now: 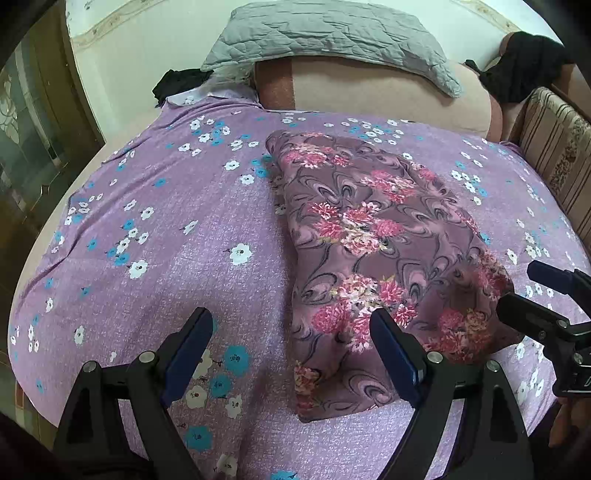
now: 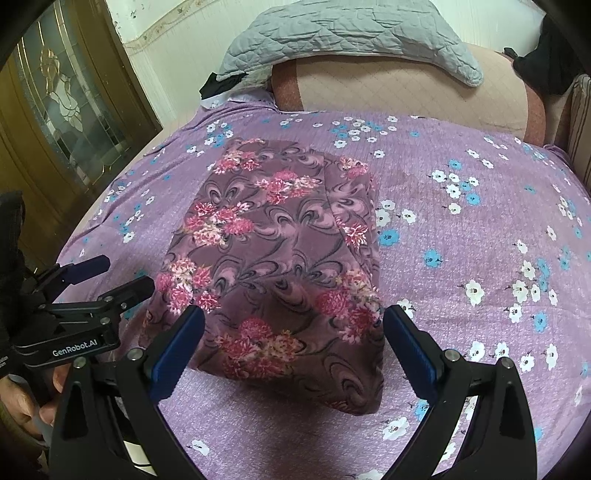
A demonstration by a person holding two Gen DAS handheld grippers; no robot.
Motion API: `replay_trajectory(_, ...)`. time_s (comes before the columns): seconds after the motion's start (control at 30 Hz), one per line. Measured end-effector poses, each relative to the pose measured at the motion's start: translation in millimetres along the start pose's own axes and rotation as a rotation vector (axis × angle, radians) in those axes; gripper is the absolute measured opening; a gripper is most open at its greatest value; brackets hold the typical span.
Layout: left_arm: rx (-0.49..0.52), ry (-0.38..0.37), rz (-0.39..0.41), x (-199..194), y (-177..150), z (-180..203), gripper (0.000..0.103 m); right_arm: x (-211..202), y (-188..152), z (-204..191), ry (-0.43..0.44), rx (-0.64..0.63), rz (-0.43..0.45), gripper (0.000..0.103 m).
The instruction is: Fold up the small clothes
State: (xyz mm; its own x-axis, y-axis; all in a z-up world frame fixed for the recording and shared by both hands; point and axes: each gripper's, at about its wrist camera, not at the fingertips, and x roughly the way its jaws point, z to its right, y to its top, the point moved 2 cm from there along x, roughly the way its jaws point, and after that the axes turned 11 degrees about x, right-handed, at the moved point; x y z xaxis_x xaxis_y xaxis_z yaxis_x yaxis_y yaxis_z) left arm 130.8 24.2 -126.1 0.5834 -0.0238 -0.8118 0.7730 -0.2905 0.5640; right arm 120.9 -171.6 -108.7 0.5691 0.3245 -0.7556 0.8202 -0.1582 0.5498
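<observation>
On the bed's purple flowered sheet (image 1: 166,229) lay the folded floral garment (image 2: 280,258). My left hand-held gripper (image 1: 291,343) and right hand-held gripper (image 2: 293,341) gaped wide, empty; only the right view showed the glass-panelled door (image 2: 70,107).

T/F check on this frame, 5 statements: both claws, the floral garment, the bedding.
1. Both claws are open. True: the left claw and the right claw each show spread fingers holding nothing.
2. The floral garment lies folded flat on the purple sheet. True.
3. The right claw grips the garment's corner. False: it is open, with no cloth between its fingers.
4. A grey quilted pillow sits at the far end of the bed. True.
5. The sheet is plain white. False: it is purple with white and blue flowers.
</observation>
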Motion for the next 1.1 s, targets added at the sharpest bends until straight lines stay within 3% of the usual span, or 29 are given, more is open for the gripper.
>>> replay_trajectory(1.1, 0.01, -0.011, -0.008, 5.5, 7.3, 2.4, 0.088, 4.8, 5.3, 2.9, 0.003, 0.004, -0.005, 0.097)
